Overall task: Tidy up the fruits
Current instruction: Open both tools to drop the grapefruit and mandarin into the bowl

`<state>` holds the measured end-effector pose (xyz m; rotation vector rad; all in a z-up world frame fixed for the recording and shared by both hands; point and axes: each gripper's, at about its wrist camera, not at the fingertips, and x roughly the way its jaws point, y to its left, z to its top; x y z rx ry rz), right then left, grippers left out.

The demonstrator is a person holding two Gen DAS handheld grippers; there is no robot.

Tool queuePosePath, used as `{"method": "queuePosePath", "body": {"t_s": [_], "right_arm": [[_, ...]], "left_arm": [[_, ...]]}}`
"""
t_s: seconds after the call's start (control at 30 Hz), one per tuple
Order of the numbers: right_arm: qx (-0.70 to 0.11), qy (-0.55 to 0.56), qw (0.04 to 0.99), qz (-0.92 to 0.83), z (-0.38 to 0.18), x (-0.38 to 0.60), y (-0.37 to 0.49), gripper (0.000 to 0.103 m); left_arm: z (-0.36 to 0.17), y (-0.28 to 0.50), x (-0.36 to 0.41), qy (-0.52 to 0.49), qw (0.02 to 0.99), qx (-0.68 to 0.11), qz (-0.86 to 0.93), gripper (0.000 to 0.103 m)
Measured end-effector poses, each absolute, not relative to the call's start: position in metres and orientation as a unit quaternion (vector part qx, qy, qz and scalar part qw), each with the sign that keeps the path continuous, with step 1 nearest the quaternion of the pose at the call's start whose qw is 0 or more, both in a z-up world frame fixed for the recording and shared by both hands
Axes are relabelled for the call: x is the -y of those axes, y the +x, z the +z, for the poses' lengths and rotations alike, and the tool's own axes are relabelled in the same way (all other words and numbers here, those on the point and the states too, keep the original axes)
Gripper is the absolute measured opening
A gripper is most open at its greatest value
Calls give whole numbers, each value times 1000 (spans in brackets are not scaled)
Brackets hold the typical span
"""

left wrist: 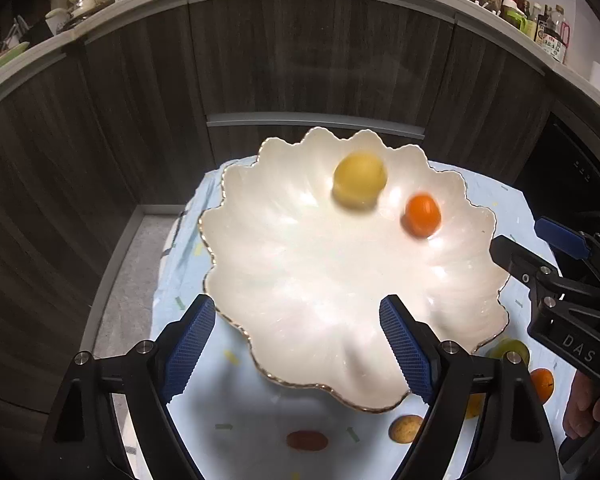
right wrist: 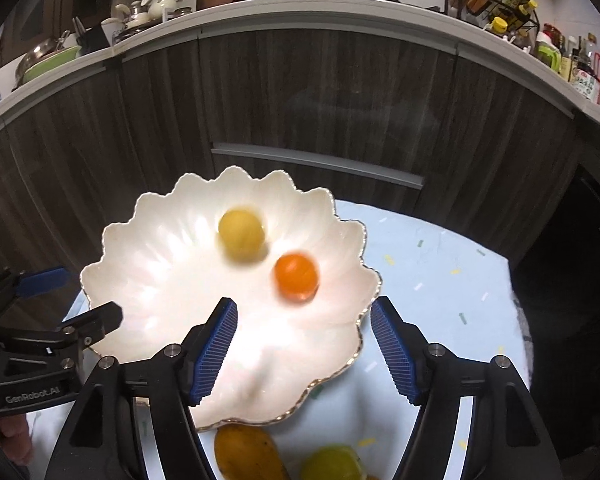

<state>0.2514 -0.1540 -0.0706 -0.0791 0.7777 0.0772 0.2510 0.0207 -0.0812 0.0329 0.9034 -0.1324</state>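
Kitchen table — both grippers hover over the bowl; jaws wide, empty.

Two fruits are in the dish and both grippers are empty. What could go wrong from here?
The yellow fruit and orange fruit look motion-blurred, so they may roll across the scalloped dish. The right gripper, open, hangs over its rim; a careless descent toward the remaining fruit could knock it.

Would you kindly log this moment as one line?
left tool open | right tool open | plate: yellow fruit, orange fruit | others on table
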Motion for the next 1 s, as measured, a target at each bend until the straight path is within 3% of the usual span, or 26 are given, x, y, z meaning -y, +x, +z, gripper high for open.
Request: {"method": "queuePosePath", "body": {"t_s": [1.0], "right_arm": [[-354, -31, 934, 20, -37, 157, 194, 70]], "left_arm": [[-43, 193, -30, 28, 917, -395, -42, 90]]}}
